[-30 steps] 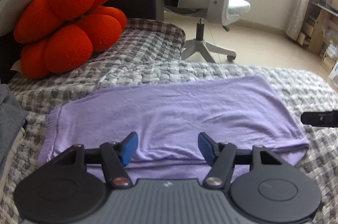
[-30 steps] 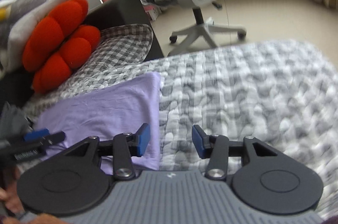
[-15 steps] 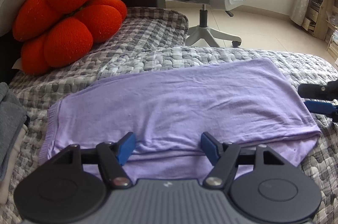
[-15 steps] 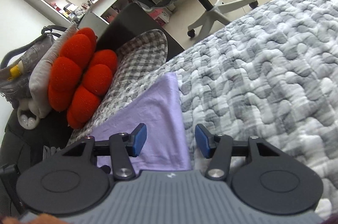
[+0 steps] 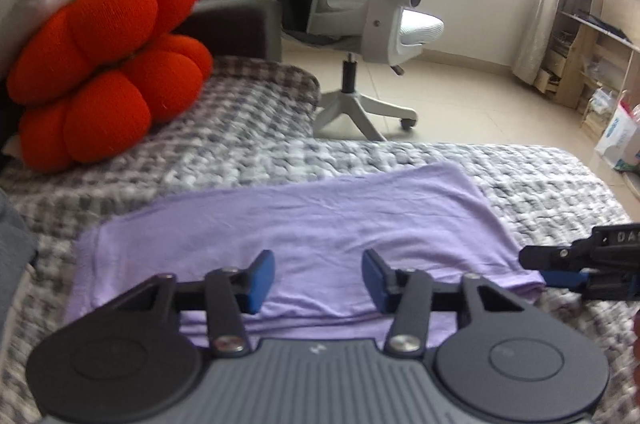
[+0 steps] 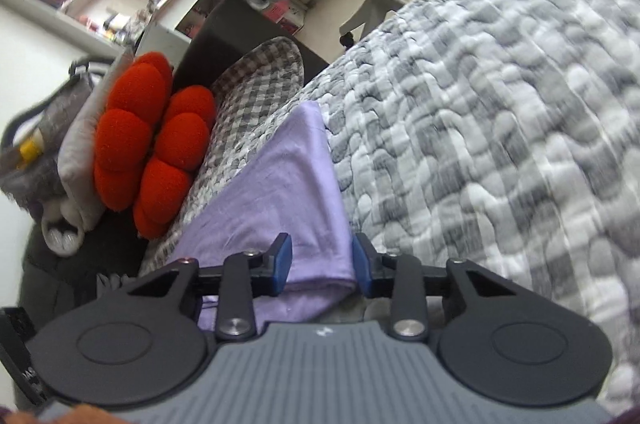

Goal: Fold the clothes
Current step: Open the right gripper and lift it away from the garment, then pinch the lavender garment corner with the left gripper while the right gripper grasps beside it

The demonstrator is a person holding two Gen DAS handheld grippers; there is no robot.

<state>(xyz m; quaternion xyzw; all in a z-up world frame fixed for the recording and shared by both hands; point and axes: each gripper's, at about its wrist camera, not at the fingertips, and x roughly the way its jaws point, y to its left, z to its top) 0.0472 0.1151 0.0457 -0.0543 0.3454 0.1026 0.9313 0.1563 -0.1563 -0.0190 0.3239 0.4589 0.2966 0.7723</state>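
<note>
Both tongs are closing: the left tongs (image 5: 318, 278) hover half-wide above the near folded edge of the lilac garment (image 5: 304, 224) lying flat on the grey quilted bed (image 5: 540, 179), while the right tongs (image 6: 321, 260) narrow around its corner, not yet pinching.

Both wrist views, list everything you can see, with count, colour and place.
Garment: one, lilac, folded flat on the blanket.
Blanket: one, grey-white check, covering the bed.
Cushion: one, red, lobed, at the bed's far left.
Office chair: one, white-grey, on the floor beyond.
Shelves: wooden, right wall.
Left claw: blue pads, closing over the garment's near edge.
Right claw: blue pads, closing around the garment's right corner.
</note>
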